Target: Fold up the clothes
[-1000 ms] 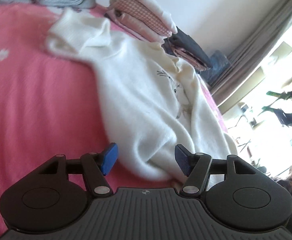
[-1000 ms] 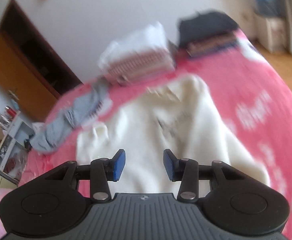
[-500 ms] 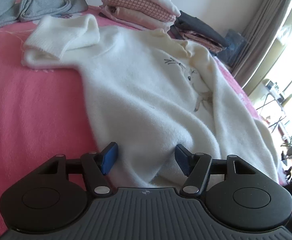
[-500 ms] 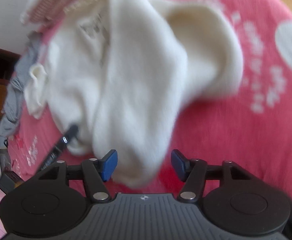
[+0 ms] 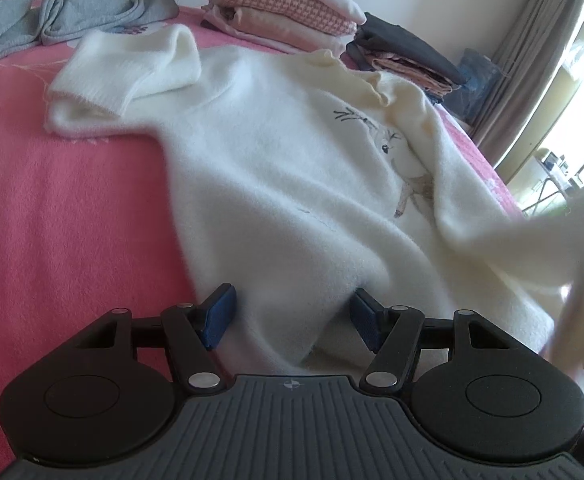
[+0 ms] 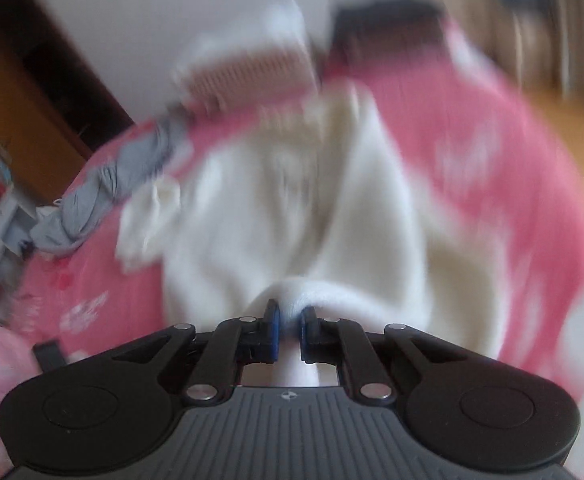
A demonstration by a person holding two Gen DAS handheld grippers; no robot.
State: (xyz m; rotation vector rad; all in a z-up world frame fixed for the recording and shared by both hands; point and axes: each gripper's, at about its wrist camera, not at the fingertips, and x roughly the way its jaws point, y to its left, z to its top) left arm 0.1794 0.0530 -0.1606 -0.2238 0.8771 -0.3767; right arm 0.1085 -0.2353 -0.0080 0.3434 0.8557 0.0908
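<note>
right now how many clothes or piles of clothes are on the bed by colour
white sweater: 1
grey garment, crumpled: 1
pink and white folded pile: 1
dark folded pile: 1
total: 4, all on the pink blanket

My bed (image 5: 59,208) wears a pink blanket with pale white motifs. A fluffy white sweater (image 5: 275,184) lies spread across it, one cuffed sleeve folded back near the far side. Beyond it sit crumpled grey garments (image 5: 71,16), a folded stack in pink and white (image 5: 283,12), and beside that a darker folded pile (image 5: 408,56).
</note>
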